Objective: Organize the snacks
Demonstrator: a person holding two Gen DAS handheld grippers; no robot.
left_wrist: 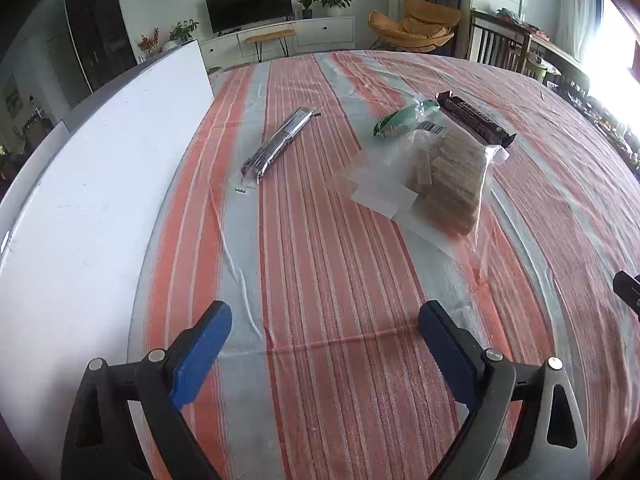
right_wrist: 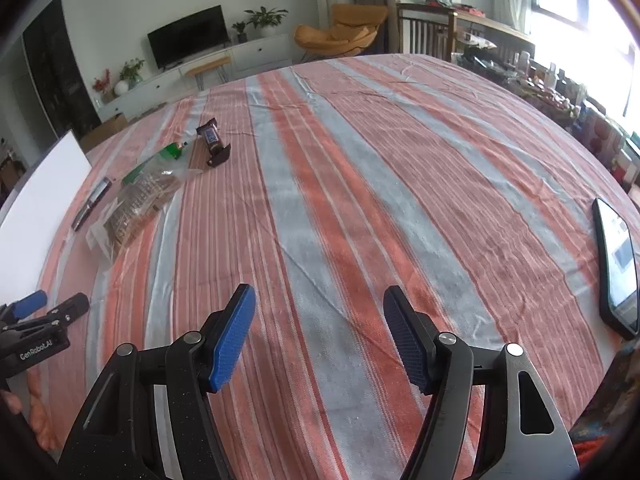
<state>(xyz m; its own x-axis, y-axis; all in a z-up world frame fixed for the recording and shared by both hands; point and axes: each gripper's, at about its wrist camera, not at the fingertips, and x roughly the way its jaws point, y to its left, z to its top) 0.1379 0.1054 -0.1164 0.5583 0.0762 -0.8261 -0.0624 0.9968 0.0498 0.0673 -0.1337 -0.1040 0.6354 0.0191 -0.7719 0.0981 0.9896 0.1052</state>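
Lying on the striped tablecloth (left_wrist: 340, 260) ahead of you are four snacks, grouped toward the far left side of the table. Nearest to you the clear bag of wafer biscuits (left_wrist: 444, 176) is resting flat; the green packet (left_wrist: 400, 118) is touching its far end, and the dark chocolate bar (left_wrist: 474, 118) is sitting just beside both, on the right in the left wrist view. Well apart to the left, the slim dark silver-edged packet (left_wrist: 280, 140) is lying alone, near the white board (left_wrist: 100, 152) that is covering the table's left edge.

You are holding your left gripper (left_wrist: 324, 332) over bare cloth short of the snacks, its blue pads spread wide with nothing between them. Your right gripper (right_wrist: 320, 332) is hovering over the middle stripes, likewise parted and gripping nothing. A black phone (right_wrist: 616, 268) is lying at your far right, screen lit. Beyond the table a television (left_wrist: 250, 4) and an orange chair (left_wrist: 416, 26) are standing.
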